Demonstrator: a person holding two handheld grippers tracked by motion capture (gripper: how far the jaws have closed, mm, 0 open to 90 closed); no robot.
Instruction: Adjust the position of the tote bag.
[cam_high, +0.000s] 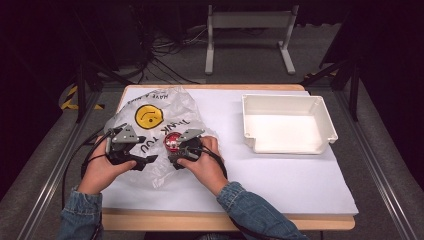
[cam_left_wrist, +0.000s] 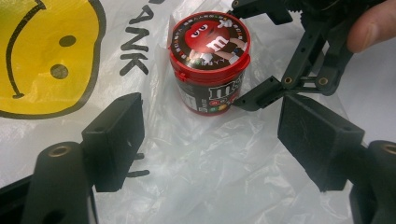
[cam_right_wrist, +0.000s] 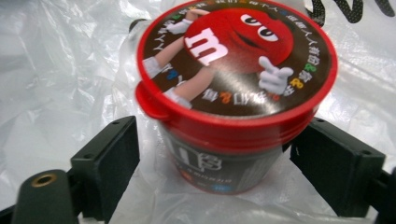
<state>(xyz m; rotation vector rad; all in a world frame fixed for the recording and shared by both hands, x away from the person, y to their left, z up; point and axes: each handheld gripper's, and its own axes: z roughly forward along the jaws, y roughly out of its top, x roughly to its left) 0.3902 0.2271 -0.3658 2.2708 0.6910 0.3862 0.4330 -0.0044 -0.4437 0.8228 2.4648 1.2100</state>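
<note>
High view: left of centre in the frame, on the white-covered table, a crumpled clear plastic bag with a yellow smiley lies spread out, and a small red-lidded candy tub stands upright on it. The left tool rests on the bag's lower left part; the right tool sits just below the tub. An empty white bin stands well apart at the right of the frame. The step in hand looks like picking the tub up off the bag, perhaps to carry it to the bin.

Left gripper view: the left tool has its jaws spread wide with nothing between them except bag film underneath; whether they press on the film cannot be told. The tub stands at upper centre, and the right tool reaches in from the upper right, one jaw tip just beside the tub's lower wall.

Right gripper view: the tub stands between the jaws of the right tool, lid facing the camera and leaning a little. A gap shows on the left side; on the right the lid rim overlaps the pad, so contact there cannot be told. The tool is open around the tub, not yet gripping.

The next move calls for closing the right jaws squarely on the tub's wall below the lid, without pinching the loose film, while the left tool holds the bag down for the lift.
</note>
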